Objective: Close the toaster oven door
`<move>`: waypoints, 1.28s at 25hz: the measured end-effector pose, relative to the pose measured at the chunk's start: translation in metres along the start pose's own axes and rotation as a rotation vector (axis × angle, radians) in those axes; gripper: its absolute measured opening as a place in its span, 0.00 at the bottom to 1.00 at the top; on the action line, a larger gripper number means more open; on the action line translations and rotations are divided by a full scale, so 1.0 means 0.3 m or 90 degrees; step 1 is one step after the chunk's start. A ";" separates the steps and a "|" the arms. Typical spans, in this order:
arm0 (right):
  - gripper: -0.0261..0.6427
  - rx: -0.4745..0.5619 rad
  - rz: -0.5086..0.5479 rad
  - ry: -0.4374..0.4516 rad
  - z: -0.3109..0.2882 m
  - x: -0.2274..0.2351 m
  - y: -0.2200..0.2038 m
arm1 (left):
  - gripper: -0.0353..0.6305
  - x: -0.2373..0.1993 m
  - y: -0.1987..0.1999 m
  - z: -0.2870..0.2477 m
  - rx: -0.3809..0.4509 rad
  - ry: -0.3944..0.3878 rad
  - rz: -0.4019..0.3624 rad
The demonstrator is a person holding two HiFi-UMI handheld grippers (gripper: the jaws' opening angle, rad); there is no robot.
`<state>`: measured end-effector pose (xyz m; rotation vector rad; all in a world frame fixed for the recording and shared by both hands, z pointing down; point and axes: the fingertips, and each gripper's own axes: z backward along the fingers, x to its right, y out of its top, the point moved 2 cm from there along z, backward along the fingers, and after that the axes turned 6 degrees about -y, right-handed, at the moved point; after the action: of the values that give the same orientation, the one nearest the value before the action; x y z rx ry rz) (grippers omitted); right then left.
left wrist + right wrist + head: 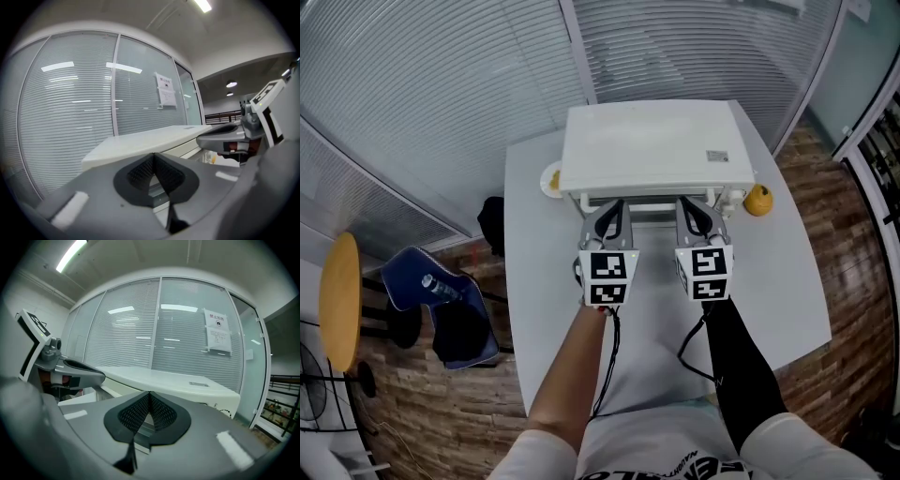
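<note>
Both arms reach fwd over the desk (769, 281), L gripper (610, 212) and R gripper (697, 212) side by side, near each other but apart. Each gripper's own view shows its fingers (140, 174) closed tip to tip. Nothing is gripped; only a sliver of the oven's pale front shows thru the gap behind the tips.

Both tips sit right at the front of the oven (652, 145), a white box at the desk's far middle. Its front face is tucked under the top panel from above, so can't tell how far the door is shut.

Step, by my read: the push on the door w/ closed tips, or just at its end. Next move prob needs an even shove fwd and up w/ both grippers till the door seats, then a straight pull-back.

Room: bare desk on the near side and to the R, plenty for backing off. Watch the yellow item (757, 200) by the oven's R front corner and the plate (551, 180) at its L side. Glass wall w/ blinds is close behind, so no shoving the oven back.
</note>
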<state>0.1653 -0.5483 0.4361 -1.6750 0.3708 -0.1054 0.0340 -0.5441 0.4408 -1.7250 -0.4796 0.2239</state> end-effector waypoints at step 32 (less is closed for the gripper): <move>0.04 0.104 0.051 -0.081 0.823 -0.275 0.166 | 0.13 0.212 0.119 0.837 0.125 -0.089 -0.069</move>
<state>0.1481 -0.2939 0.3641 -1.4952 0.3237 0.0289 -0.0037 -0.2983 0.3599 -1.4930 -0.6313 0.3042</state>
